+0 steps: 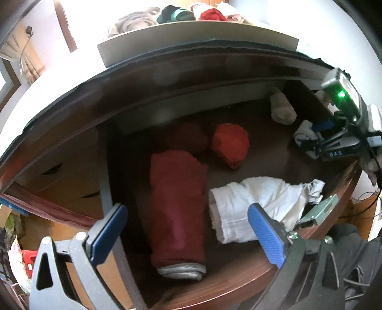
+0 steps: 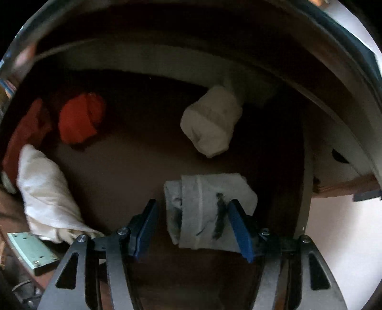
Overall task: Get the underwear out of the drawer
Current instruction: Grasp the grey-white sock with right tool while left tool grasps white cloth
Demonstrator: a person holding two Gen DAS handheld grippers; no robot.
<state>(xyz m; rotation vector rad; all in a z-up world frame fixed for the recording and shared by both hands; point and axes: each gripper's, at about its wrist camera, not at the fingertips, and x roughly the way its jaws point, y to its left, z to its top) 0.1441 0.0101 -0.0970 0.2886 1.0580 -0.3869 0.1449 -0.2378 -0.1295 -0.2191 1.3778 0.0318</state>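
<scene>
The wooden drawer [image 2: 119, 171] is pulled out. A folded grey-white piece of underwear with dark marks [image 2: 203, 209] lies on its floor at the right. My right gripper [image 2: 193, 229] points down over it, open. The right pad touches the cloth; a gap shows at the left pad. In the left wrist view that gripper [image 1: 308, 140] and its white bundle [image 1: 303, 133] sit at the right. My left gripper [image 1: 188, 235] hangs open above a dark red roll [image 1: 177, 209] and a white roll [image 1: 253, 202], touching neither.
An orange-red bundle [image 1: 230, 145] and a beige roll [image 2: 211, 121] lie toward the drawer's back. A pale green metal rail [image 1: 320, 209] sticks out at the drawer's right front corner. The dresser top overhangs the back, with piled clothes [image 1: 191, 12] above.
</scene>
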